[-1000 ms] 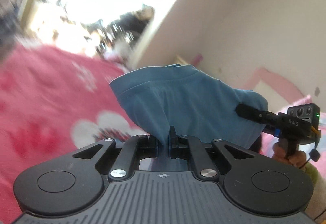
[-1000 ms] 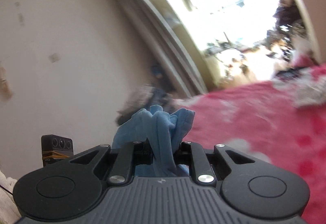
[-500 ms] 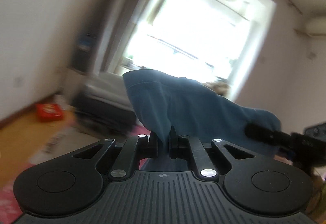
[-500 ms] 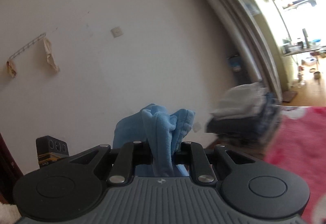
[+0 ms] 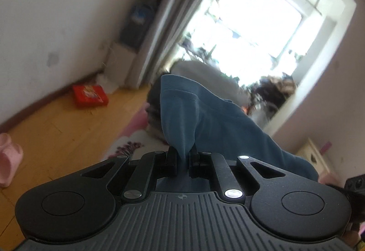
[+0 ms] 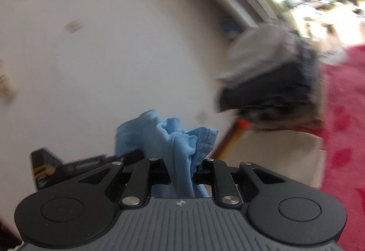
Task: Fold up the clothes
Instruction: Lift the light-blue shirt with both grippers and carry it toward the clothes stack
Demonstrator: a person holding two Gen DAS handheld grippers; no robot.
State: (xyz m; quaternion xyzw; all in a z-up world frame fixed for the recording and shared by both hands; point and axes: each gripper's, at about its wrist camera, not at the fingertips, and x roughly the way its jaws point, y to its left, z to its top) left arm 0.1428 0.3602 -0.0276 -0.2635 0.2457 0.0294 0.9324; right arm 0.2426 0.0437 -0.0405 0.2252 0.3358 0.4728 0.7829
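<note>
A: where's the blue garment [image 5: 205,118] right now?

B: up in the air, strung between both tools. left gripper [image 5: 182,161] is clamped on one edge, right gripper [image 6: 182,172] is pinching a bunched-up bit.

A: background?

B: red box [image 5: 90,96] on the wooden floor [image 5: 57,137], blurry folded pile [image 6: 269,75] on the red blanket [image 6: 342,114].

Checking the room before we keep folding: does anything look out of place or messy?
A red packet lies loose on the wooden floor near the wall, with pale scraps beside it. The blue garment is bunched unevenly in the right tool, not held flat. Nothing looks damaged.
</note>
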